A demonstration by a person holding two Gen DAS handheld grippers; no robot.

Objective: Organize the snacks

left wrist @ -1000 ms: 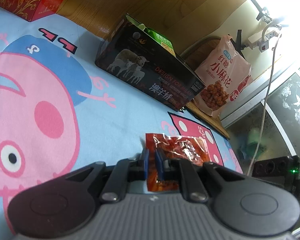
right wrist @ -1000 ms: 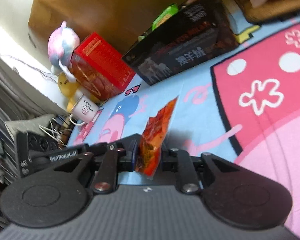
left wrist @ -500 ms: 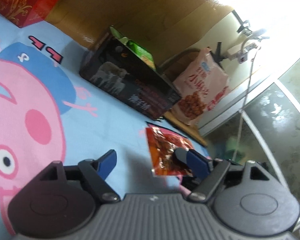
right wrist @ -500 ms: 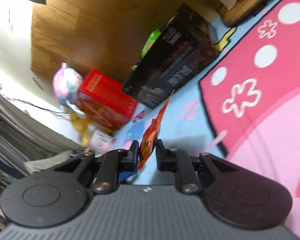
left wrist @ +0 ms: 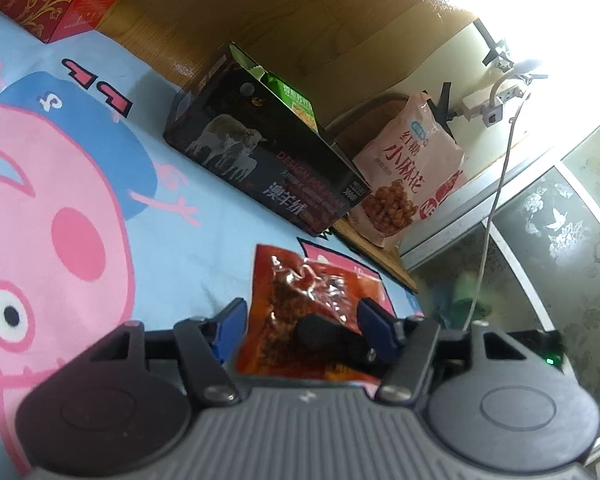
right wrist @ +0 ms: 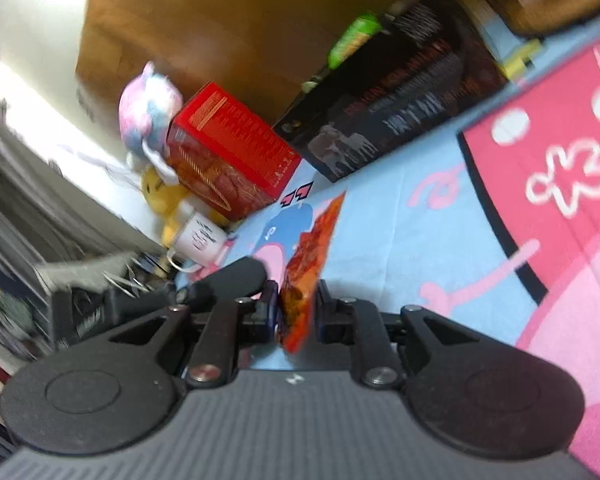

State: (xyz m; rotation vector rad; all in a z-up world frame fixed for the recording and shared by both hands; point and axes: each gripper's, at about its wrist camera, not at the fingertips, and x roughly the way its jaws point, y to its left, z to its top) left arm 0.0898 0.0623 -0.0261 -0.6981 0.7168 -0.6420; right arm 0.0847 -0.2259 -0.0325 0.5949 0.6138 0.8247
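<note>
A red spicy snack packet hangs between the blue fingers of my left gripper, which is open around it. My right gripper is shut on the same packet, held edge-on above the cartoon cloth. The right gripper's black tip shows in the left wrist view, in front of the packet. A black open box with a green snack pack inside stands at the back against the wooden board. It also shows in the right wrist view.
A pink snack bag leans right of the black box. A red box, plush toys and a white mug stand at the cloth's far left. A white cable hangs on the right.
My left gripper was shut on the packet a second ago and has opened. My right gripper keeps hold of the packet and has moved it a little.
</note>
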